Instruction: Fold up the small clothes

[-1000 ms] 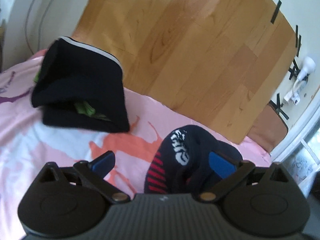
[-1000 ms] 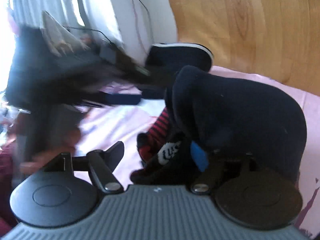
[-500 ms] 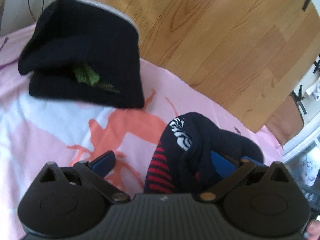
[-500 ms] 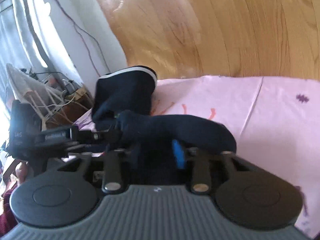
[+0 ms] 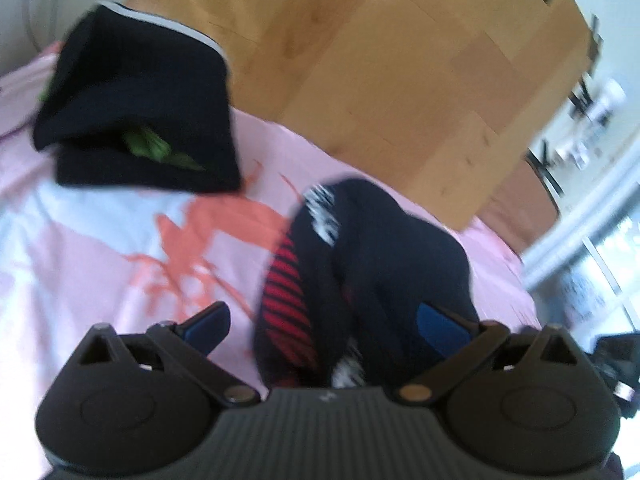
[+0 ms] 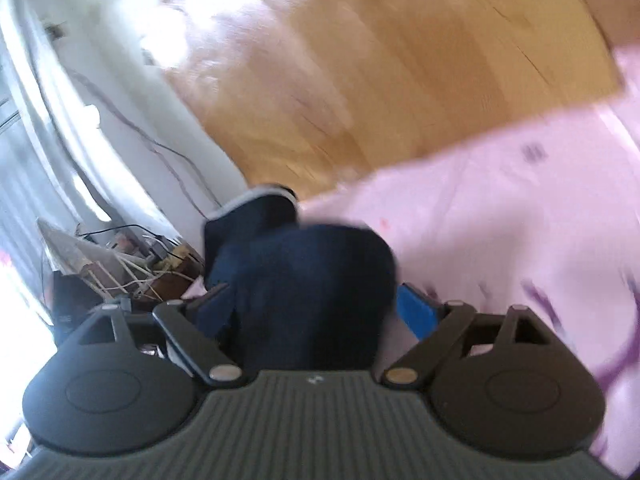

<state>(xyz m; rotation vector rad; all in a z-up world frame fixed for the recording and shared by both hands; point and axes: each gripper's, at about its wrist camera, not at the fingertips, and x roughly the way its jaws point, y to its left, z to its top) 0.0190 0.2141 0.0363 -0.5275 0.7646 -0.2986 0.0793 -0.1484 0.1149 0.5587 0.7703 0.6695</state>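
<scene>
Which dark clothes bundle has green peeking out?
The folded bundle farther back, edged in white. The nearer one by the left claw shows red stripes instead.

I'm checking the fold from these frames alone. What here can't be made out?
- Left wrist view: the white lettering on the dark sock is motion-blurred and unreadable; its near end is hidden behind the left gripper.
- Right wrist view: the right gripper jaws are opening around the sock; its left pad is hidden by the cloth.
- Both views: what is folded inside the dark garment pile; only a green scrap shows.

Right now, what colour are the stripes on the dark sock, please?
Red stripes on the dark sock, clearest in the left wrist view.
</scene>
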